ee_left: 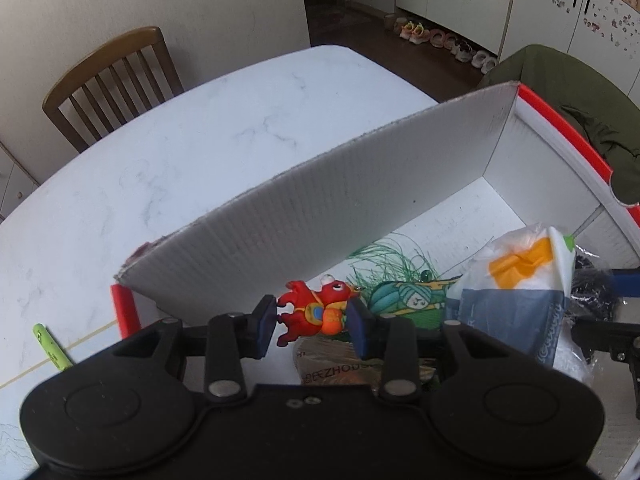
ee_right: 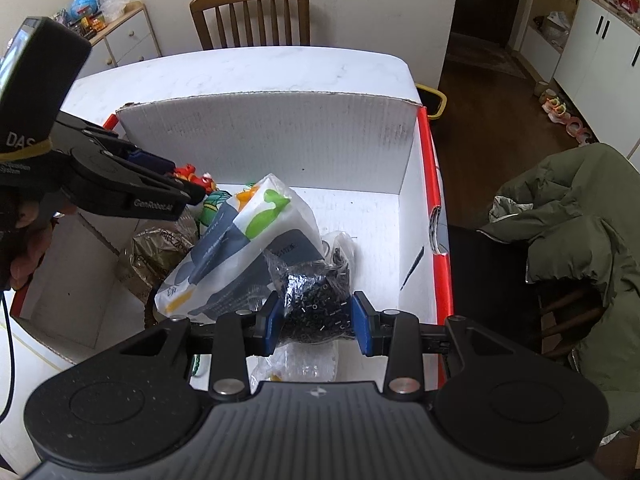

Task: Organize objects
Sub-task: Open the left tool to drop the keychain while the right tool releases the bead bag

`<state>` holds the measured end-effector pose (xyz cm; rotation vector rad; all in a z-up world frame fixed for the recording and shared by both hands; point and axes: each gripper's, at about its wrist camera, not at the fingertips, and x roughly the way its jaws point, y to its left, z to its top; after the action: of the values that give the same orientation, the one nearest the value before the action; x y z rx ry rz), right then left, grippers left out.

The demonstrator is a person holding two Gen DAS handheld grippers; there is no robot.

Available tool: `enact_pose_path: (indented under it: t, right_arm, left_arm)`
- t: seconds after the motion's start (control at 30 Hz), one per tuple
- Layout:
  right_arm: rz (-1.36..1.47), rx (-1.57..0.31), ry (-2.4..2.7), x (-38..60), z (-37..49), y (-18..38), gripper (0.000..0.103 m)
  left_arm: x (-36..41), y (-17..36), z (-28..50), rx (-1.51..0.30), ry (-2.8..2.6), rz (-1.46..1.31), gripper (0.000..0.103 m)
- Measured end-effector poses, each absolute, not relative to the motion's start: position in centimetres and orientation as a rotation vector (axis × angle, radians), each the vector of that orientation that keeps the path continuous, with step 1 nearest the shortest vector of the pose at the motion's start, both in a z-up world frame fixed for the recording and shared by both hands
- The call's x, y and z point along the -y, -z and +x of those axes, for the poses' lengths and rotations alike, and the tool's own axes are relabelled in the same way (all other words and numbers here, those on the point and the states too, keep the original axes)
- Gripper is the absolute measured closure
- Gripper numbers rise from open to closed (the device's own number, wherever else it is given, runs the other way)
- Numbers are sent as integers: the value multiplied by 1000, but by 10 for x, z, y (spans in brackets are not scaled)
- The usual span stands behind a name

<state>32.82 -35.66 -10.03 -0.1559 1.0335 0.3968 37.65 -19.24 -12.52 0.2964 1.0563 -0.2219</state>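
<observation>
The left gripper (ee_left: 311,326) is clenched on a small red plastic toy figure with orange and blue trim (ee_left: 310,312), its blue pads pressing the toy's sides just above the near left of the open white corrugated cardboard box with red edges (ee_left: 360,184). The right gripper (ee_right: 319,326) clamps a clear crinkly plastic bag of tiny black beads (ee_right: 316,300) over the box's near middle.

The toy is lumpy and hard, held at narrow limbs, so it may twist or pop out if the pads bear unevenly. The bead bag is slack and slippery; squeezed film could slide or split and scatter beads.

Beside them in the box lie a soft white plastic pack printed in blue, orange and green (ee_right: 244,236), a green-and-yellow cartoon pouch (ee_left: 408,300) and a brownish crumpled packet (ee_right: 160,256). The box stands on a smooth white marbled table (ee_left: 180,152).
</observation>
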Motion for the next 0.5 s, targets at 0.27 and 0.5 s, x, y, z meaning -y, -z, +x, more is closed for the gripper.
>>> enact_pose_path:
  t: [0.27,0.5]
  right_arm:
    - [-152,-1032,-419,357,330,101,67]
    - [-138,-1019,-438,362,326,98,57]
  left_arm:
    - [196,133,383,-1126,214,322,65]
    - [196,131,381,-1130,198,327,57]
